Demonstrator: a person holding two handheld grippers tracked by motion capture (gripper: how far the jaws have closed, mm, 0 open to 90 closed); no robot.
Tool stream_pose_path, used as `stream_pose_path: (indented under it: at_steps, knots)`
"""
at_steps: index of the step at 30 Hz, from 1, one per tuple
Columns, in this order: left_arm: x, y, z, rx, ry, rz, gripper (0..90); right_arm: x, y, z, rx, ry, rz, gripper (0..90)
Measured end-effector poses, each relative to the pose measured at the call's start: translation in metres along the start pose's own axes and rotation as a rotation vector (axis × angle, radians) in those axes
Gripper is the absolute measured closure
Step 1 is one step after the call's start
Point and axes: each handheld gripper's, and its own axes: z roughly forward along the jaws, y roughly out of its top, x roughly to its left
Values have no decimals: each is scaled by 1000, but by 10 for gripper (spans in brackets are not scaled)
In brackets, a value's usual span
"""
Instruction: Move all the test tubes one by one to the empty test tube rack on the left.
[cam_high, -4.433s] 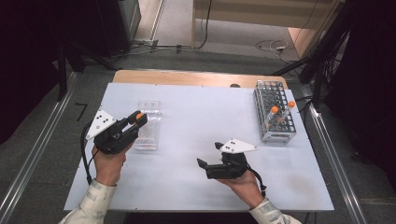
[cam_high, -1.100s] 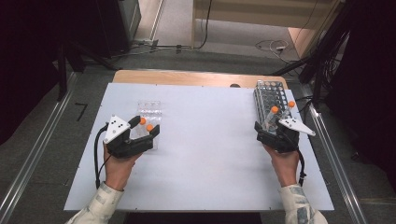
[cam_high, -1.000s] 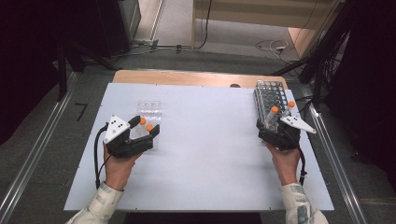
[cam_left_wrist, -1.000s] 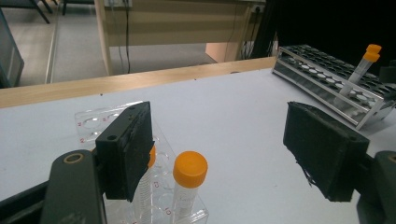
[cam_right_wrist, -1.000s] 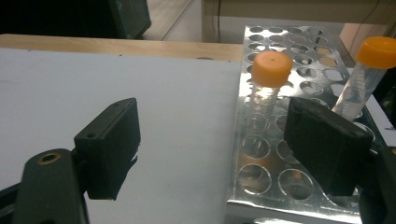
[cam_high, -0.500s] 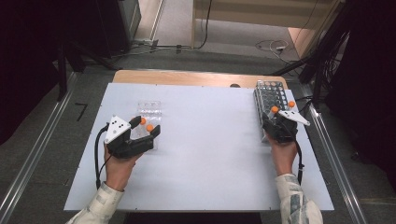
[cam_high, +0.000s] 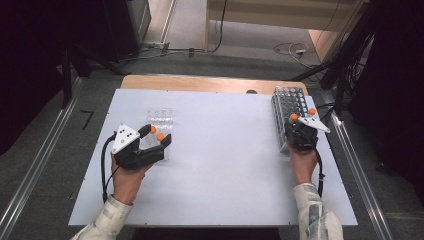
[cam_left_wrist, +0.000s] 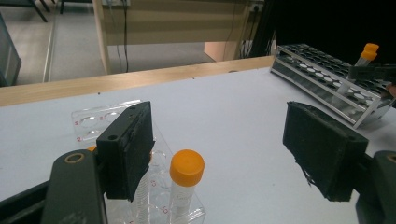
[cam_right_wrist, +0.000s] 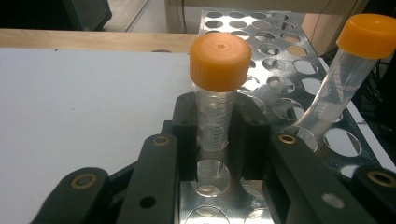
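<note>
Left gripper (cam_high: 159, 145) sits at the table's (cam_high: 220, 165) left-centre, over the near end of a clear rack (cam_high: 159, 120). Jaws spread wide, nothing pinched. In the left gripper view a capped tube (cam_left_wrist: 185, 186) stands in that clear rack (cam_left_wrist: 102, 119) between the two pads (cam_left_wrist: 126, 149), nearer the left pad but not pressed by either. A second orange cap is partly hidden behind the left pad.

Mid-table is bare white board.

Right gripper (cam_high: 299, 131) is at the right edge, over the near part of the metal rack (cam_high: 286, 100). Its jaws have just been closing, and they're now pinching a tube (cam_right_wrist: 215, 109) on its clear body below the orange cap. In the right gripper view the pads (cam_right_wrist: 186, 135) press on both sides of the tube, which stands upright with its lower end in a hole of the metal rack (cam_right_wrist: 275, 70). Another capped tube (cam_right_wrist: 343, 79) sits in a hole just to the right, tilted, apart from the gripper. The high view shows both orange caps near the gripper, with the grey plate on top.
</note>
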Motion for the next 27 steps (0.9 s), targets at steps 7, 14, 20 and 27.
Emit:
stream_pose_path:
  at_steps: [7,14,20,27]
  knots:
    - [0,0,0,-6,2,2,246,-1,5,-7,-22,-2,1,717]
    - [-1,0,0,-2,-1,2,243,0,18,-21,-74,0,-6,717]
    - [-1,0,0,-4,-3,1,244,1,27,-39,-123,7,-19,719]
    - [-3,0,-1,-2,-7,4,244,10,37,-64,-175,68,-39,722]
